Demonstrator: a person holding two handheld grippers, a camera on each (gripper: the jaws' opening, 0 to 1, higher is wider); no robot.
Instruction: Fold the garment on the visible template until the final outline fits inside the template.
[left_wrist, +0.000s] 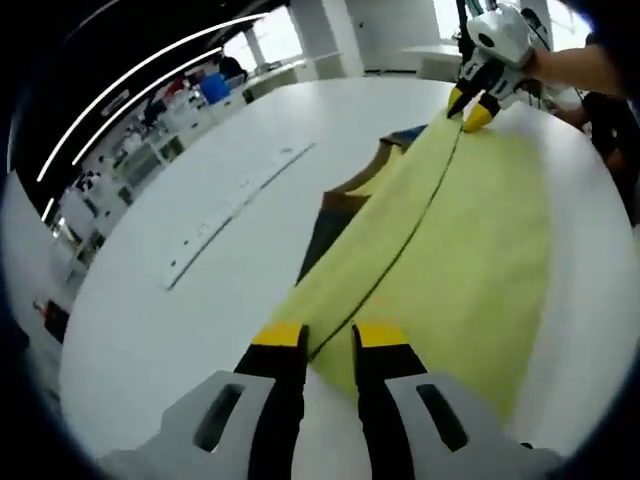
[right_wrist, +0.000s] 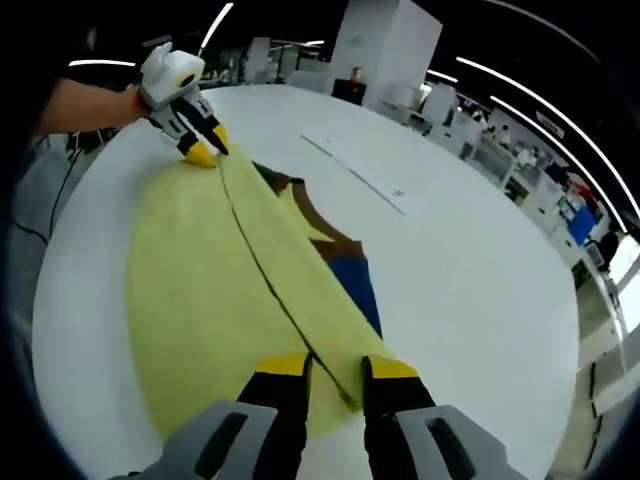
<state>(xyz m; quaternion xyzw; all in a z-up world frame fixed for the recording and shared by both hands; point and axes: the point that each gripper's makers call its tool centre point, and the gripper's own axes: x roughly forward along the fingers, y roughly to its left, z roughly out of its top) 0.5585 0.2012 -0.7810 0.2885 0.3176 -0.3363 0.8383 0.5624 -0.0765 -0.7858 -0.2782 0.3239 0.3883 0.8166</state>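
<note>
A yellow garment (left_wrist: 460, 250) with a dark seam line lies on the white round table (left_wrist: 200, 330), one layer drawn up into a ridge between the two grippers. Brown and blue parts (right_wrist: 355, 280) show under its lifted edge. My left gripper (left_wrist: 328, 335) is shut on the near end of that ridge. In the same view my right gripper (left_wrist: 470, 108), held by a hand, pinches the far corner. The right gripper view shows the garment (right_wrist: 190, 290) with my right gripper (right_wrist: 338, 368) shut on its edge and the left gripper (right_wrist: 205, 150) clamped on the opposite corner.
A thin template line with small marks (left_wrist: 235, 200) runs across the table beside the garment and appears again as the template line (right_wrist: 360, 175). Desks, shelves and ceiling light strips surround the table. A person's forearm (right_wrist: 85, 105) reaches in at the left.
</note>
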